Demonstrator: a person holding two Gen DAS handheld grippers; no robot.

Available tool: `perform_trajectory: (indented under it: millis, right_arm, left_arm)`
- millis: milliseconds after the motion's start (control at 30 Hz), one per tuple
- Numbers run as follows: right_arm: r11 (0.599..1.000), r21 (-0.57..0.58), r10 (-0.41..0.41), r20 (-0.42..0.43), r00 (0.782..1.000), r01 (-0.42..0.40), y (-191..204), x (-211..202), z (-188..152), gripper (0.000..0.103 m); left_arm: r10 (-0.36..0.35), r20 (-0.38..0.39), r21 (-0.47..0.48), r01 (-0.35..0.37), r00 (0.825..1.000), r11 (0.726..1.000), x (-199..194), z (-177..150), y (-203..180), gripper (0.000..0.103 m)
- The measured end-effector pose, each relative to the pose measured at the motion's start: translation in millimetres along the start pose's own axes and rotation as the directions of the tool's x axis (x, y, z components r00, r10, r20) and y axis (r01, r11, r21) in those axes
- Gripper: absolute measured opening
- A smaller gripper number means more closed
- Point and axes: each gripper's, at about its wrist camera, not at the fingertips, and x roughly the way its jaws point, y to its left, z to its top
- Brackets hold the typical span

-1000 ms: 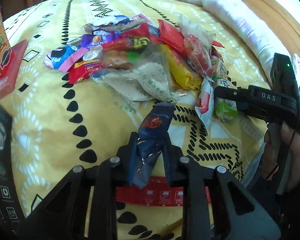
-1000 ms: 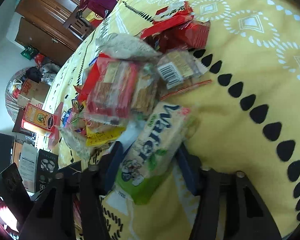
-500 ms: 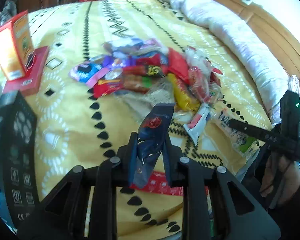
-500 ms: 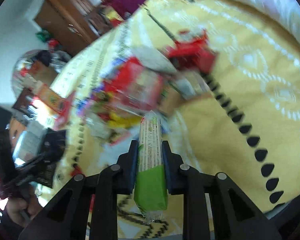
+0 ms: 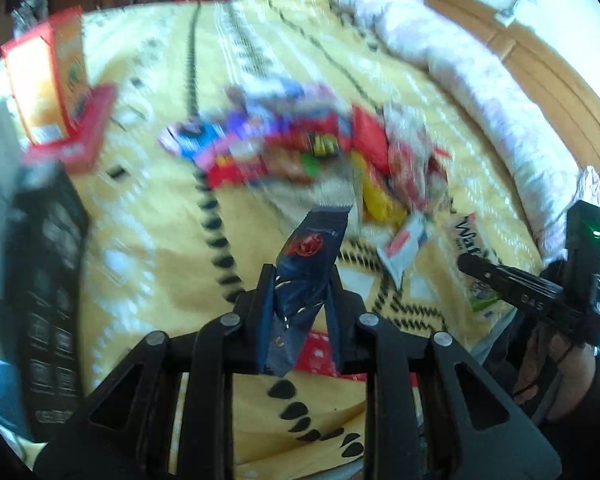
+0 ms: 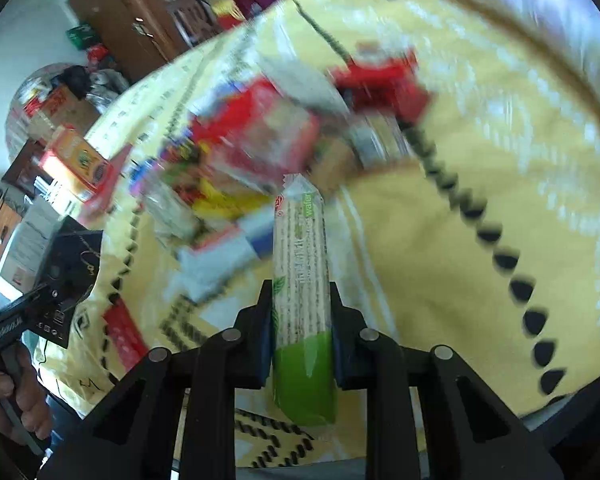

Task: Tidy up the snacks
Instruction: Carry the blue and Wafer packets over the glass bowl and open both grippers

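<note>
A dark blue snack packet [image 5: 308, 268] with a red round emblem and a saw-toothed top edge stands tilted, its lower part pinched between two black fingers, lifted clear of the bed.

A long wafer pack [image 6: 302, 280], cream with lines of print, a green "wafer" label near its crimped top and a bright green bottom end, stands nearly upright, gripped at its middle from both sides.

The remaining snacks [image 5: 312, 148] lie in a loose, blurred heap on the yellow patterned bedspread [image 5: 148, 240]: red, purple, blue, yellow and clear wrappers overlapping.
</note>
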Motion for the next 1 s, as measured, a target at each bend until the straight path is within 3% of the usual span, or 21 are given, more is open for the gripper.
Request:
perform_trajectory:
  millis: [100, 200, 367, 500, 667, 800, 900, 1000]
  right_arm:
    - [0.997, -0.082, 0.018, 0.088, 0.996, -0.010, 31.5, -24.7, 22.9, 0.026]
    - [0.987, -0.156, 0.065, 0.153, 0.986, -0.041, 71.2, -43.7, 47.5, 0.026]
    - [0.948, -0.275, 0.222, 0.209, 0.952, -0.161, 156.6, -64.1, 85.6, 0.026]
    - [0.887, -0.375, 0.354, 0.174, 0.919, -0.270, 239.5, -67.3, 98.0, 0.026]
    - [0.790, -0.471, 0.479, 0.073, 0.875, -0.393, 346.4, -60.7, 91.7, 0.026]
    - [0.711, -0.509, 0.548, -0.031, 0.836, -0.485, 426.0, -50.9, 67.9, 0.026]
    - [0.652, -0.541, 0.568, -0.116, 0.815, -0.531, 484.1, -39.8, 41.0, 0.026]
    - [0.610, -0.566, 0.565, -0.180, 0.805, -0.554, 522.2, -30.1, 15.8, 0.026]
  left_arm:
    - [0.033, 0.081, -0.025, -0.031, 0.996, 0.999, -31.7, 12.0, 12.3, 0.024]
    - [0.095, 0.169, -0.056, -0.086, 0.981, 0.995, -76.5, 23.9, 29.9, 0.023]
    - [0.242, 0.304, -0.154, -0.203, 0.922, 0.967, -160.1, 32.7, 84.8, 0.024]
    - [0.374, 0.332, -0.293, -0.283, 0.866, 0.913, -215.8, 22.1, 149.6, 0.024]
    - [0.507, 0.283, -0.472, -0.342, 0.814, 0.812, -263.7, -10.3, 231.9, 0.024]
    - [0.556, 0.206, -0.549, -0.376, 0.805, 0.747, -271.2, -35.0, 274.3, 0.024]
    - [0.569, 0.158, -0.570, -0.396, 0.807, 0.720, -265.3, -46.5, 286.1, 0.024]
    - [0.561, 0.132, -0.577, -0.397, 0.817, 0.714, -260.2, -55.5, 288.9, 0.024]
